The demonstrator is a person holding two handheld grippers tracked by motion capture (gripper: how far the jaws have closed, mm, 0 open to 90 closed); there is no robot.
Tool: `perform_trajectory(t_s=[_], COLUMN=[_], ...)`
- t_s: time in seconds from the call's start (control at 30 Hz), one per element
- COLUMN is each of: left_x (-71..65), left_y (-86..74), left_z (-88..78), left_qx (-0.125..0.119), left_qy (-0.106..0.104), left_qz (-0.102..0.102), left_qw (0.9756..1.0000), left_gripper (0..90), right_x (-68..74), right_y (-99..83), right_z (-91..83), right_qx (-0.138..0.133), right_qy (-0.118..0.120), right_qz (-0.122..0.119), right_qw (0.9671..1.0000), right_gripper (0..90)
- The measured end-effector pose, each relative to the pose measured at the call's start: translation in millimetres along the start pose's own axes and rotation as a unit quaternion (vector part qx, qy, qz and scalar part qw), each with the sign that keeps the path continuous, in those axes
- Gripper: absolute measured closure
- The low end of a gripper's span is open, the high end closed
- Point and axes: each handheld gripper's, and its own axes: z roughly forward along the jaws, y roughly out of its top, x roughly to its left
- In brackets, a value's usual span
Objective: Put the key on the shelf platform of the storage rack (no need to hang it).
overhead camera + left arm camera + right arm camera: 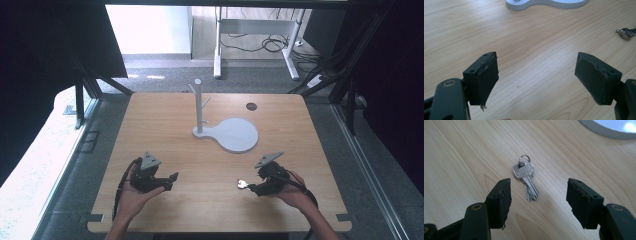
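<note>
Lying flat on the surface (pixel 456 150) ahead of the right gripper (pixel 537 200), the keys (pixel 525 178) are framed between its parted jaws — presumably for pickup; the left gripper (pixel 536 80) is held wide apart too — idle.

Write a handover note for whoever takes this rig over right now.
Left claw: open, holding nothing, low over the near left of the table.
Right claw: open, jaws on either side of the keys but not touching them.
Keys: a small bunch on a ring, lying flat on the wood at near right.
White stand: upright post with pegs on a flat base, mid-table, nothing hanging on it.
Done: right claw lined up on the keys.
Left: close on the keys and lift them; probably they go onto a peg of the stand.
</note>
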Motion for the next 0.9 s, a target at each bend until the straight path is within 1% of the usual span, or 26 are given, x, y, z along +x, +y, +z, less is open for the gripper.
perform_trajectory(t_s=[0.03,0.07,0.1,0.13,0.17,0.23,0.27,0.3,0.4,0.5,0.53,0.57,0.6,0.63,0.77,0.87,0.9], left_x=[0.8,1.2,1.1,0.9,0.4,-0.6,-1.3,-1.5,-2.3,-1.3,-0.8,0.9,0.9,1.5,3.5,5.2,5.6], left_y=[-0.1,0.0,0.1,0.4,0.6,0.9,1.1,1.1,-0.1,-2.9,-3.5,-3.8,-3.8,-3.5,-2.3,-1.8,-1.8], left_z=[-1.0,-2.3,-3.1,-3.8,-4.1,-3.9,-3.8,-3.8,-3.8,-4.6,-5.1,-6.1,-6.1,-6.8,-8.0,-8.2,-8.3], left_qx=[0.0,-0.002,-0.003,-0.005,-0.006,-0.008,-0.009,-0.008,-0.008,-0.009,-0.009,-0.01,-0.01,-0.011,-0.018,-0.026,-0.028], left_qy=[0.003,0.003,0.002,0.0,0.0,-0.002,-0.002,-0.002,-0.001,-0.001,0.001,0.003,0.003,0.003,-0.002,-0.006,-0.007], left_qz=[-0.002,-0.004,-0.005,-0.005,-0.006,-0.007,-0.007,-0.004,-0.005,-0.011,-0.014,-0.016,-0.016,-0.018,-0.028,-0.03,-0.031], left_qw=[1.0,1.0,1.0,1.0,1.0,0.9999,0.9999,1.0,1.0,0.9999,0.9999,0.9998,0.9998,0.9998,0.9994,0.9992,0.9991], left_gripper=[19.3,19.4,19.4,19.4,19.4,19.4,19.4,19.3,19.2,19.2,19.2,19.2,19.2,19.2,18.8,18.8,18.8], right_x=[1.6,7.0,7.0,10.6,10.6,14.9,14.9,15.7,15.8,14.7,14.3,13.9,13.9,13.3,12.5,13.0,14.9], right_y=[2.4,7.9,7.9,11.8,11.8,18.3,18.3,21.2,23.1,25.1,25.6,27.4,27.4,28.5,31.8,33.5,34.5], right_z=[1.7,6.5,6.5,11.1,11.1,19.9,19.9,24.5,28.2,32.6,33.6,35.9,35.9,37.2,43.6,47.2,49.5], right_qx=[0.003,0.013,0.013,0.023,0.023,0.04,0.04,0.048,0.052,0.06,0.063,0.071,0.071,0.075,0.09,0.091,0.095], right_qy=[0.002,0.008,0.008,0.01,0.01,0.007,0.007,0.008,0.01,0.014,0.015,0.015,0.015,0.015,0.018,0.017,0.015], right_qz=[-0.003,-0.015,-0.015,-0.029,-0.029,-0.044,-0.044,-0.05,-0.053,-0.057,-0.06,-0.063,-0.063,-0.068,-0.076,-0.08,-0.084], right_qw=[1.0,0.9998,0.9998,0.9993,0.9993,0.9982,0.9982,0.9976,0.9972,0.9965,0.9961,0.9953,0.9953,0.9947,0.9929,0.9925,0.9918], right_gripper=[37.8,38.6,38.6,38.4,38.4,37.9,37.9,37.3,36.2,36.0,36.0,36.2,36.2,36.4,36.5,37.0,38.0])
